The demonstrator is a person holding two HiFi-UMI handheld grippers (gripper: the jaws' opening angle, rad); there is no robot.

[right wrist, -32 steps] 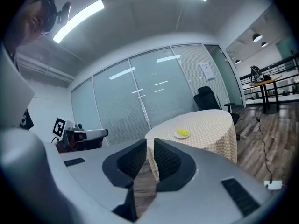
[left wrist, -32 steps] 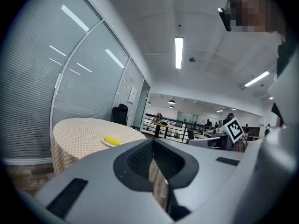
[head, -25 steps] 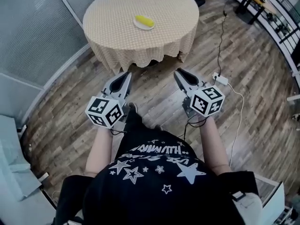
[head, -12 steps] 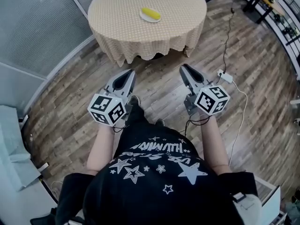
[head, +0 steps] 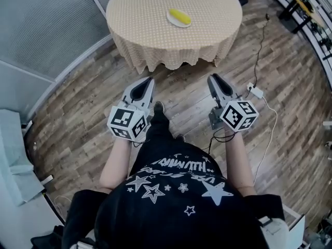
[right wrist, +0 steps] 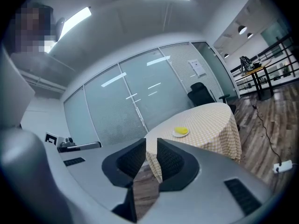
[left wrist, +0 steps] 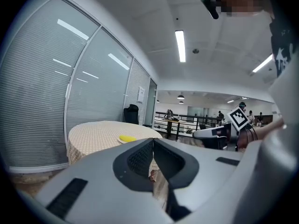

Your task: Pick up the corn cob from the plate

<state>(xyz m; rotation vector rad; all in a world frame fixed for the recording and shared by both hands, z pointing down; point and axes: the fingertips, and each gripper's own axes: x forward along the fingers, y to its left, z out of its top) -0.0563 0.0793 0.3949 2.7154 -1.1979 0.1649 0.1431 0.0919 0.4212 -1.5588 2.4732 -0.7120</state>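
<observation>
A yellow corn cob (head: pixel 180 17) lies on a small white plate (head: pixel 171 21) near the middle of a round table (head: pixel 140 30) with a checked cloth. The cob also shows far ahead in the left gripper view (left wrist: pixel 127 138) and the right gripper view (right wrist: pixel 181 131). My left gripper (head: pixel 149 80) and right gripper (head: pixel 212 78) are held side by side over the wooden floor, short of the table's near edge. Both point toward the table with their jaws together and nothing between them.
A glass partition wall (head: pixel 46 30) runs along the left. A white power strip (head: pixel 254 91) and its cable (head: pixel 270 123) lie on the floor to the right of my right gripper. Desks and railings (head: pixel 306 4) stand at the far right.
The table and corn have slid to the right in the head view as the person shifts. Both grippers have moved along with the body, still shut and empty.
</observation>
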